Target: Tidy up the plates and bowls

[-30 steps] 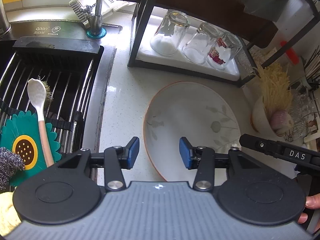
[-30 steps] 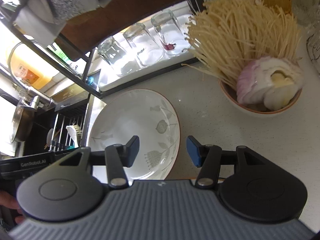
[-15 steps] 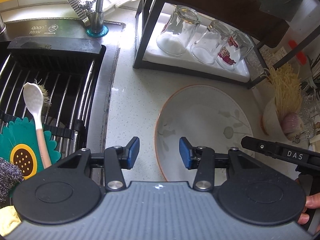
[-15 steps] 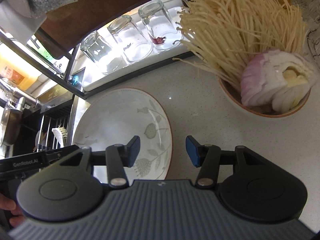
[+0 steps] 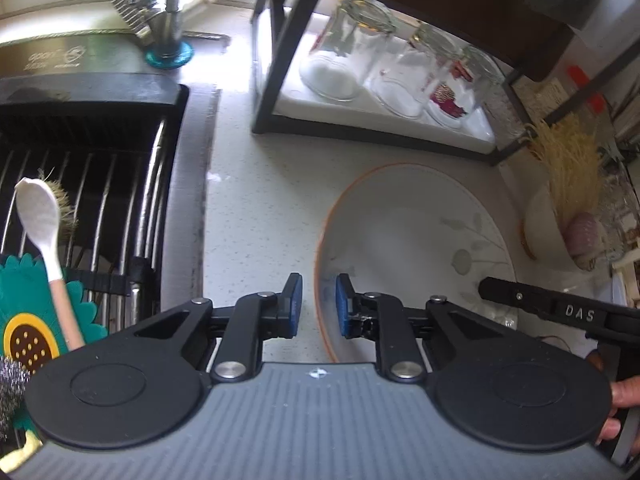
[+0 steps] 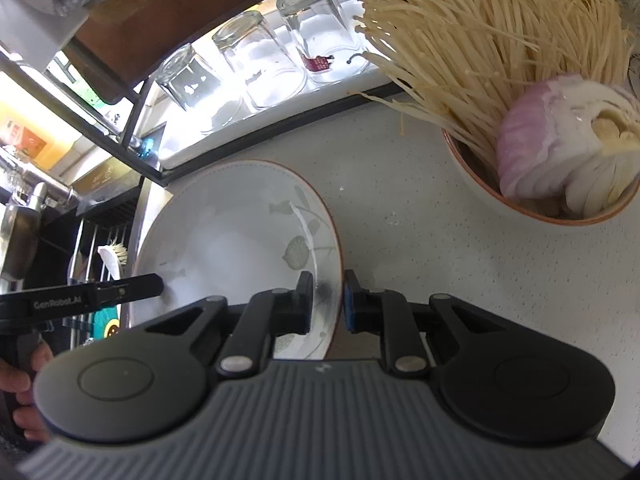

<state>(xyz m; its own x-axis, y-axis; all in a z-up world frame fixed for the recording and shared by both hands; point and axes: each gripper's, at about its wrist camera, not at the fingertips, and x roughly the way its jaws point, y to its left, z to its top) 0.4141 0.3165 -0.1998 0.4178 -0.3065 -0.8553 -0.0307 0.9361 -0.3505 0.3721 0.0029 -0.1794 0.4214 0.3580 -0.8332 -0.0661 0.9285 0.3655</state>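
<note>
Worktop (image 5: 260, 200): pale speckled stone, running from your sink on the left to the rack at the back; it carries everything listed below.
Sink (image 5: 80, 184): the drain rack holds a white spoon (image 5: 38, 216), a green flower-shaped mat and a scrubber; no plate or bowl shows in it.
Rack (image 5: 360, 128): black frame at the back of the worktop, three glasses (image 5: 348, 64) upside down on its white tray.
Plate (image 5: 408, 248): white, orange-edged, with a grey leaf pattern, lying flat on the worktop between the sink and the bowl. This is the piece you are working on.
Bowl (image 6: 540, 204): orange-rimmed, full of thin mushrooms and a cut onion, well apart from the plate on your right side. Not yet handled.
Left gripper (image 5: 317, 306): jaws have just been closing and now straddle the plate's near-left rim, one blue pad outside, one inside. Whether the pads already press on it you cannot tell from this view.
Right gripper (image 6: 327, 301): jaws have just been closing; they stand either side of the plate's right rim and look clamped on it.
Progress: early, by the look of it. The plate is only being taken hold of on two sides and sits on the worktop, unlifted; moving it, and the bowl, remain.
</note>
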